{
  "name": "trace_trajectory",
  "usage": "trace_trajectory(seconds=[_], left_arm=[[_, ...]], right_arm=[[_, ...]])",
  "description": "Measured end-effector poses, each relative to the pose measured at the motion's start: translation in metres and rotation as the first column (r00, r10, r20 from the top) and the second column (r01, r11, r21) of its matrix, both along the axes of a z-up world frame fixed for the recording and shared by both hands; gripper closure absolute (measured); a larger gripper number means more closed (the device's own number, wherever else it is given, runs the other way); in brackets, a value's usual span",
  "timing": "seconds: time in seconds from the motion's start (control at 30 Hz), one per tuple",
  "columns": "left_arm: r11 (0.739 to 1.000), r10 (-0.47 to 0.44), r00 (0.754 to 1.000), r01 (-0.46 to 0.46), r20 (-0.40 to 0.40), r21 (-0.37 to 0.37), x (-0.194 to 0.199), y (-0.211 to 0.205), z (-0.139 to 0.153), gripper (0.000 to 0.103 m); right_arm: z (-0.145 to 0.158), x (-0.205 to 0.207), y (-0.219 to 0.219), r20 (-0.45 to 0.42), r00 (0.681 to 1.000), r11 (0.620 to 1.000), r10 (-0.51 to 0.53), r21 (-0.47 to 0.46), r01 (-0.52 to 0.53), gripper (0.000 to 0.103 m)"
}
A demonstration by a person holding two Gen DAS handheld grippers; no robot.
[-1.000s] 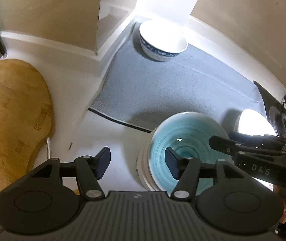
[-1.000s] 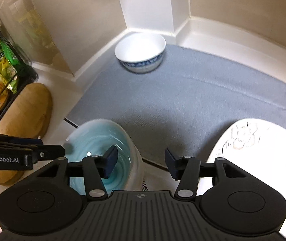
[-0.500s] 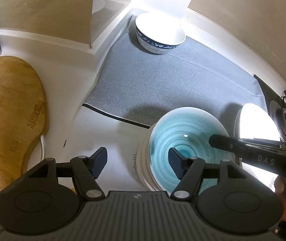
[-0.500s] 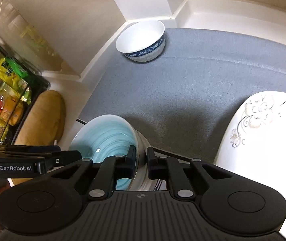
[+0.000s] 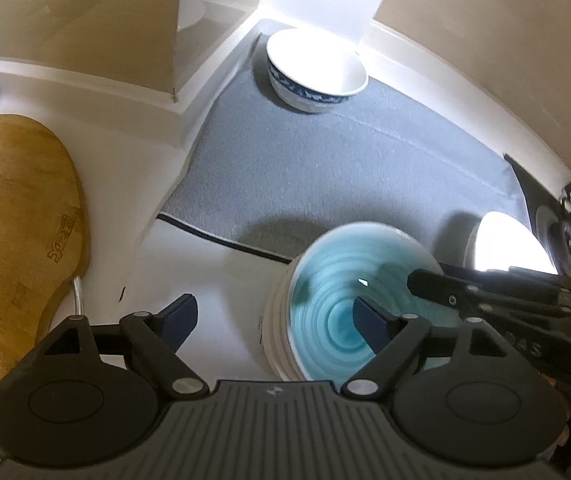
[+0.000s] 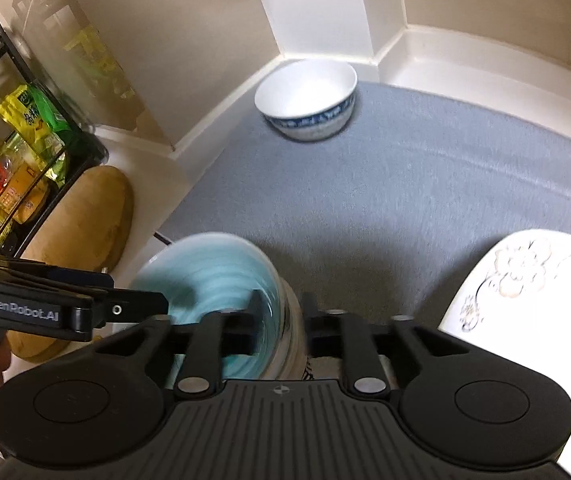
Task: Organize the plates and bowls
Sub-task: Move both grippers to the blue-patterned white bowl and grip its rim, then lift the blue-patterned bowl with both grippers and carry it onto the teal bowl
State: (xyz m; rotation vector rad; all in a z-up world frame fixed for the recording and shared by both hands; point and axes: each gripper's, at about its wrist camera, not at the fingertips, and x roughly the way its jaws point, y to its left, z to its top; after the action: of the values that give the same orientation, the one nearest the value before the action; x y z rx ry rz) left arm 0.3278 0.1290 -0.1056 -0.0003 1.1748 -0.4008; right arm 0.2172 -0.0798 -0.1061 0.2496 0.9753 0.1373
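A teal bowl (image 5: 337,304) with a ribbed white outside sits at the near edge of the grey mat (image 5: 345,172). My right gripper (image 6: 281,320) is shut on its rim, one finger inside and one outside; the bowl (image 6: 213,276) looks blurred. My left gripper (image 5: 273,320) is open and empty beside the bowl, its right finger over the bowl's inside. A white bowl with a blue pattern (image 5: 315,76) stands at the mat's far corner; it also shows in the right wrist view (image 6: 307,100). A white flowered plate (image 6: 525,320) lies to the right.
A wooden cutting board (image 5: 13,232) lies on the white counter to the left. A black rack with food packets (image 6: 9,160) stands at far left. A stove burner (image 5: 565,232) is at the right edge. Walls close the back.
My right gripper closed from open onto the teal bowl's rim. The bowl is now blurred and looks slightly shifted. My left gripper stayed open and barely moved.
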Motion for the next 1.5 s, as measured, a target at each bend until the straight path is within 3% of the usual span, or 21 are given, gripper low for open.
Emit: trace_trajectory(seconds=[0.07,0.2,0.4,0.63,0.97,1.37,1.5], left_arm=[[0.999,0.022,1.0,-0.022,-0.005,-0.025,0.007,0.001,0.003,0.007],[0.994,0.082,0.996,-0.08,0.033,-0.078,0.022,-0.001,0.016,0.0],[0.963,0.243,0.968,-0.232,0.068,-0.137,0.057,-0.011,0.022,0.0],[0.918,0.386,0.921,-0.377,0.053,-0.124,0.099,-0.031,0.003,0.0],[0.882,0.469,0.881,-0.464,0.062,-0.081,0.14,-0.054,-0.02,0.0],[0.881,0.474,0.879,-0.473,0.057,-0.029,0.17,-0.074,-0.043,0.001],[0.873,0.488,0.872,-0.488,0.039,-0.017,0.178,-0.075,-0.048,0.001]], right_arm=[[0.007,0.002,-0.004,0.014,1.0,1.0,-0.015,0.0,0.015,0.048],[0.019,0.017,-0.017,0.029,0.997,0.997,-0.068,0.031,0.067,0.043],[0.022,0.055,-0.044,0.025,0.98,0.979,-0.198,0.054,0.197,0.043],[0.011,0.102,-0.061,0.04,0.967,0.968,-0.251,0.034,0.249,0.043],[-0.015,0.168,-0.074,0.013,0.967,0.966,-0.254,0.04,0.254,0.043],[-0.047,0.21,-0.085,-0.025,0.963,0.963,-0.267,0.036,0.268,0.044],[-0.054,0.22,-0.082,-0.029,0.966,0.966,-0.256,0.04,0.257,0.05]])
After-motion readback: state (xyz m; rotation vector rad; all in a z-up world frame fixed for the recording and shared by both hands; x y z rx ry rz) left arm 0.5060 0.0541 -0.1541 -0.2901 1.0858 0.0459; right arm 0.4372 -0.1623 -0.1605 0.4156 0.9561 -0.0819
